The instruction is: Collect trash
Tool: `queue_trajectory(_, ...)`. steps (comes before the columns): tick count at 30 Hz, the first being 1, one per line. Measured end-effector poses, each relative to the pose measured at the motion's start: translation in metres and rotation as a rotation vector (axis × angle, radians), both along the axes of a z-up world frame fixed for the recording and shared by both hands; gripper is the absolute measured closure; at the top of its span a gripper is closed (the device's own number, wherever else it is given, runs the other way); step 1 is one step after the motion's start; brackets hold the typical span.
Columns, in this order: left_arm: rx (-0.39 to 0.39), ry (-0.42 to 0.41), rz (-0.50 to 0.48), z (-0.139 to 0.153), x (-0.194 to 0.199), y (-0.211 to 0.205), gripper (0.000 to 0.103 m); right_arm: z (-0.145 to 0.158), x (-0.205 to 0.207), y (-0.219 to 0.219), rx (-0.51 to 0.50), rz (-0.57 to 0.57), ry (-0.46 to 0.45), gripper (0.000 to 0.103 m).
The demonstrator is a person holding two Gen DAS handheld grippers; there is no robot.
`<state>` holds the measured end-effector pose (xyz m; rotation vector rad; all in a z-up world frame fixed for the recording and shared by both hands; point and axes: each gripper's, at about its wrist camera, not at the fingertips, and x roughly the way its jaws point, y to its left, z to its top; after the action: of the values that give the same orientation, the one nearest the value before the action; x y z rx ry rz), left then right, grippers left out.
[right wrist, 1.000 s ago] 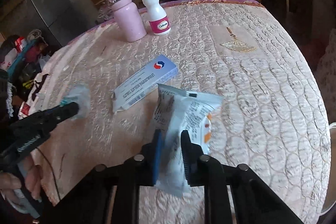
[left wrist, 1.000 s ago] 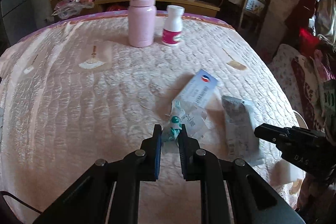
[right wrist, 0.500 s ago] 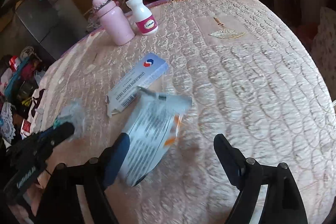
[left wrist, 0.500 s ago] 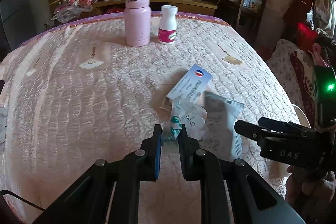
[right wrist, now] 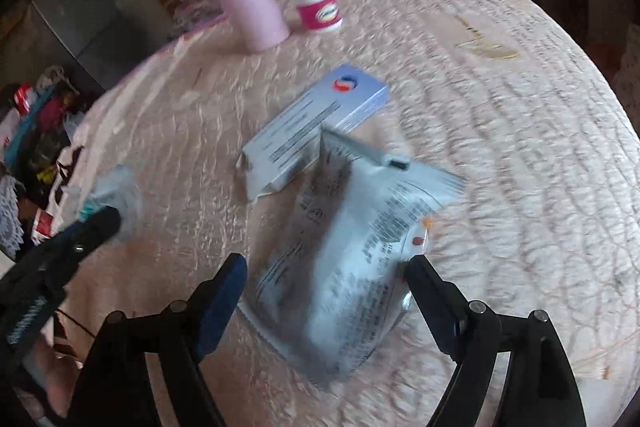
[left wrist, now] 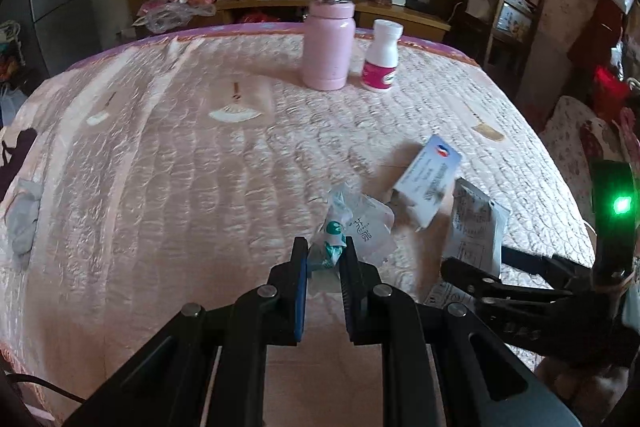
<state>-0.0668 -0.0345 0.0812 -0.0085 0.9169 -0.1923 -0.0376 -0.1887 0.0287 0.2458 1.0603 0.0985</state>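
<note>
My left gripper (left wrist: 325, 251) is shut on a crumpled clear wrapper with teal print (left wrist: 352, 223) and holds it just above the pink quilted bed. It also shows at the left of the right wrist view (right wrist: 100, 223). My right gripper (right wrist: 326, 269) is open, its jaws wide apart on either side of a silver-grey printed pouch (right wrist: 352, 251) that lies flat on the quilt. The pouch also shows in the left wrist view (left wrist: 476, 223), beside the right gripper's fingers (left wrist: 472, 271). A blue-and-white carton (right wrist: 316, 127) lies just beyond the pouch, touching its far edge.
A pink flask (left wrist: 329, 35) and a white bottle with a magenta label (left wrist: 381, 57) stand at the far side of the bed. A grey cloth (left wrist: 24, 219) lies at the left edge. Cluttered furniture surrounds the bed.
My right gripper opened and let go of the pouch, which now lies flat on the quilt. The left gripper, still holding the wrapper, shifted left relative to the carton and pouch.
</note>
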Motion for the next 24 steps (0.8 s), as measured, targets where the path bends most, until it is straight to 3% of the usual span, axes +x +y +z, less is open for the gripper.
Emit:
queue_trajectory(3,-0.011,0.002,0.0,-0.001,-0.001,0.0,0.087,-0.003,0.004,0.013,-0.068,0.05,-0.031,0.018)
queue_trajectory(5,-0.01,-0.001,-0.01,-0.002,-0.003,-0.004,0.087,-0.003,0.001,0.01,-0.079,0.072,-0.048,0.027)
queue_trajectory(7,-0.015,0.003,-0.024,-0.003,-0.004,-0.01,0.087,0.002,-0.007,0.003,-0.08,0.113,-0.062,0.063)
queue_trajectory(10,-0.02,0.004,-0.045,-0.004,-0.009,-0.024,0.087,0.014,-0.017,-0.01,-0.07,0.143,-0.071,0.082)
queue_trajectory(24,-0.031,0.004,-0.158,0.004,-0.026,-0.095,0.087,0.05,-0.054,-0.079,-0.07,0.122,-0.097,0.086)
